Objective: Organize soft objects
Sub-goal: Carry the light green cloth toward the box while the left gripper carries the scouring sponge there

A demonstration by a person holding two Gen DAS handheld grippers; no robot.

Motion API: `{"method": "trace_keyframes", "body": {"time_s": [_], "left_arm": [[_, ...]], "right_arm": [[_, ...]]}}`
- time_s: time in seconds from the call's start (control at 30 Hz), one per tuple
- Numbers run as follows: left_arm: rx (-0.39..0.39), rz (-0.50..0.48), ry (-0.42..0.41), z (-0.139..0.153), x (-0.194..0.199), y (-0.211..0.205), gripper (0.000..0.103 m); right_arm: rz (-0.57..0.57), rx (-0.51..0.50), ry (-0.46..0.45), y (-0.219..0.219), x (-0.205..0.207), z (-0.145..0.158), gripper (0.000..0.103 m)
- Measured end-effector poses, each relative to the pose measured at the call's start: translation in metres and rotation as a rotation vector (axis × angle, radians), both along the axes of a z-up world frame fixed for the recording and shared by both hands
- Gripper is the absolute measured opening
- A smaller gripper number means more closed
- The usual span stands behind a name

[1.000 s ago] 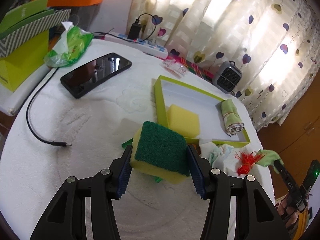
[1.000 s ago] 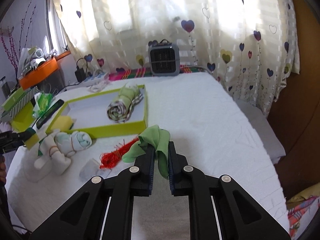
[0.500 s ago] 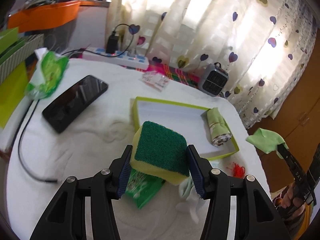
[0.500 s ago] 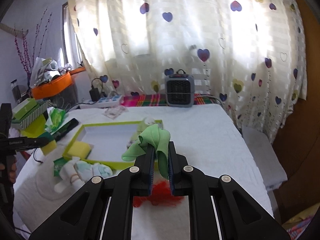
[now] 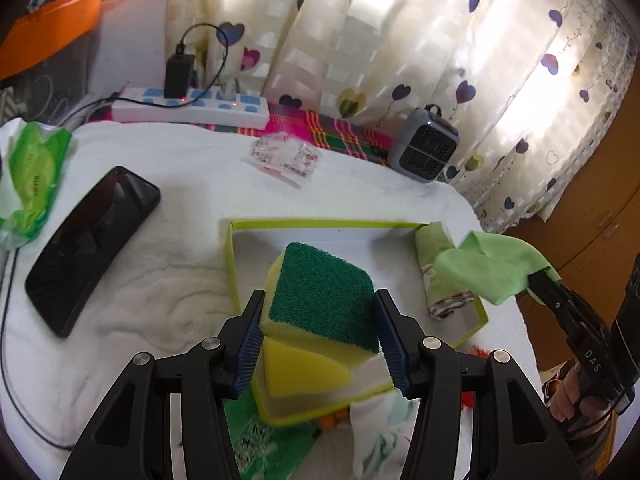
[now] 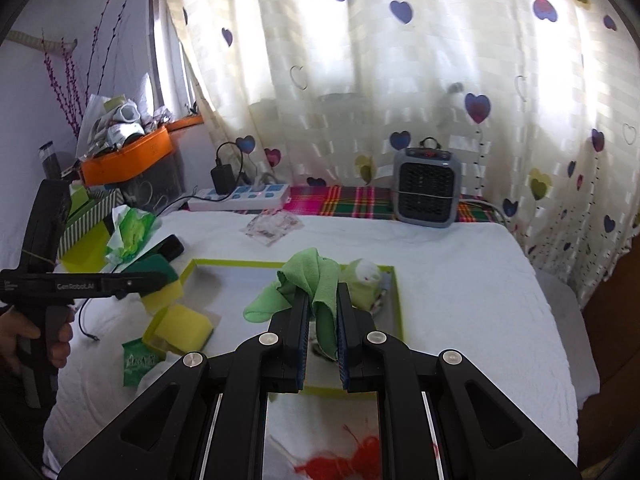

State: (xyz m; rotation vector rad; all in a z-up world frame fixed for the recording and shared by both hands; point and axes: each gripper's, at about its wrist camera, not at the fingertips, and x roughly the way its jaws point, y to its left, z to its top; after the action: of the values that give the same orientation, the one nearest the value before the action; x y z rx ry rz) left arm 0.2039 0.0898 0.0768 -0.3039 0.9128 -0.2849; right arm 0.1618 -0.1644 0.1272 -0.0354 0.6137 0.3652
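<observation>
My left gripper point(image 5: 318, 334) is shut on a yellow sponge with a green scouring top point(image 5: 324, 300) and holds it above the near left corner of the green-rimmed tray point(image 5: 320, 224). A plain yellow sponge point(image 5: 304, 368) lies in the tray below it. A rolled cloth point(image 5: 436, 280) lies at the tray's right side. My right gripper point(image 6: 323, 332) is shut on a light green cloth point(image 6: 312, 284) and holds it over the tray point(image 6: 396, 304), next to the rolled cloth point(image 6: 364, 280). That gripper and cloth also show in the left wrist view point(image 5: 480, 268).
A black phone point(image 5: 92, 248), a green tissue pack point(image 5: 32, 176), a power strip point(image 5: 192, 108) and a small grey heater point(image 6: 426, 188) stand around the white table. Red threads point(image 6: 344, 460), white rolled socks point(image 5: 380, 428) and a green packet point(image 6: 138, 360) lie near the tray's front.
Both grippers have risen and moved over the tray with their loads. The green cloth now hangs above the tray's right side, the scouring sponge above its near left corner.
</observation>
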Motion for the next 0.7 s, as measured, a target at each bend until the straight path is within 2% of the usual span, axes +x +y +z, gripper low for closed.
{"method": "trace_keyframes", "body": {"time_s": [0.3,0.57,0.7], "left_arm": [[-0.008,-0.039,0.049,-0.023,0.037,-0.013,0.052],[-0.001,-0.029,0.072,-0.038,0.051,-0.017,0.053],[0.018,-0.035,0.081,-0.043,0.055,-0.018,0.053]], "right_arm": [[0.053,-0.028,0.079,0.035,0.042,-0.027,0.013],[0.062,-0.066,0.154,0.043,0.064,-0.055,0.013],[0.053,-0.078,0.165,0.042,0.07,-0.062,0.013]]}}
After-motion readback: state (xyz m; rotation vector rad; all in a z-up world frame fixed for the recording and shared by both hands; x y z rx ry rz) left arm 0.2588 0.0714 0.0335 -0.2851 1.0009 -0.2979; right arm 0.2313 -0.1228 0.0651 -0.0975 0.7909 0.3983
